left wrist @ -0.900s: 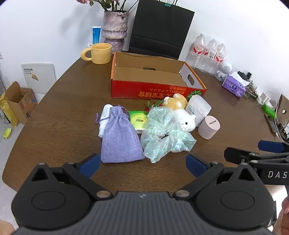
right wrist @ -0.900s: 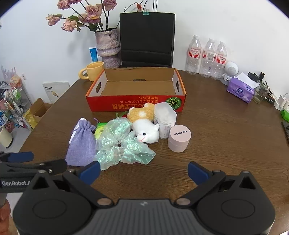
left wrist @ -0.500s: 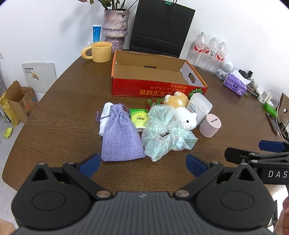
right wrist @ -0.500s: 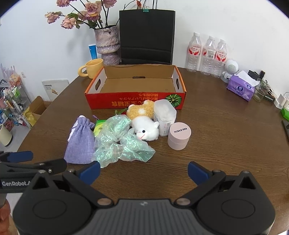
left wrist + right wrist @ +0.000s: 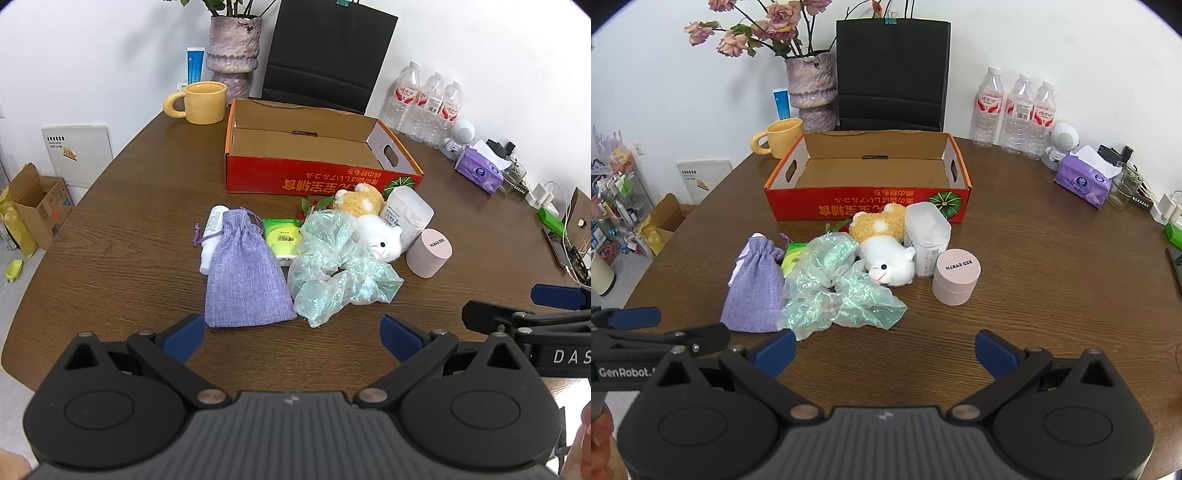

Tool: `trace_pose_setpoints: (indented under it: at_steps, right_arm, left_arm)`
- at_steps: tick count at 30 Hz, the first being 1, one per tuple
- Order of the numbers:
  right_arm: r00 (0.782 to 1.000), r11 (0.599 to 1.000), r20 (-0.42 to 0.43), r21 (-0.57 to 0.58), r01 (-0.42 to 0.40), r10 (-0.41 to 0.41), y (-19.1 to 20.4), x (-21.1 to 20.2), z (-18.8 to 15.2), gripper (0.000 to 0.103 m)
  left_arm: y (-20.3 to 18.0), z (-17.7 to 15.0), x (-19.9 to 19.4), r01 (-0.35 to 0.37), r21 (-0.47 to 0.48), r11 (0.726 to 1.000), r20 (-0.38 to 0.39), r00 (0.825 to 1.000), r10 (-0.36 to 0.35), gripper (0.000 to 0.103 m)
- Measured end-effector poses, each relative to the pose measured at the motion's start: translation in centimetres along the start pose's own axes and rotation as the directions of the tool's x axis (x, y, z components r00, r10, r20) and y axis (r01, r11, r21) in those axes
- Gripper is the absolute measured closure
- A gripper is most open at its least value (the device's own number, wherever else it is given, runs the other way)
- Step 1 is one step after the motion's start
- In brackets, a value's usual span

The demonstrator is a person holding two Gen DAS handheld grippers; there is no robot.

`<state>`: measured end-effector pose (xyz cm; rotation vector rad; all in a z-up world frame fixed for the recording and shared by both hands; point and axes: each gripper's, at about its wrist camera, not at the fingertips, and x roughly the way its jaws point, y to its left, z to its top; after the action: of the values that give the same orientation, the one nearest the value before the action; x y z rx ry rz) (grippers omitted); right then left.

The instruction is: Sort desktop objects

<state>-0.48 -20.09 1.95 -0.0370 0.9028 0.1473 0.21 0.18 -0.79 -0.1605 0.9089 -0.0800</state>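
You are holding the left gripper (image 5: 291, 334) and the right gripper (image 5: 884, 349) with jaws spread wide and nothing between them. Since a moment ago both views are sitting a little lower on the pile, so you are closing in. The purple pouch (image 5: 245, 275), green wrap (image 5: 332, 269), white plush toy (image 5: 888, 260) and pink jar (image 5: 956, 276) are all lying untouched before the empty red box (image 5: 868, 173); sorting is not yet beginning.
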Motion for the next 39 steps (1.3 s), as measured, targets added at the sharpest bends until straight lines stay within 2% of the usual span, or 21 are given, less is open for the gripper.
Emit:
trace_pose_setpoints:
  at_steps: [39]
  right_arm:
    - [1.000, 1.000, -0.013, 0.011, 0.001, -0.001, 0.05, 0.12, -0.10, 0.000]
  left_arm:
    - [-0.01, -0.31, -0.01, 0.006, 0.015, 1.000, 0.001, 1.000, -0.006, 0.000]
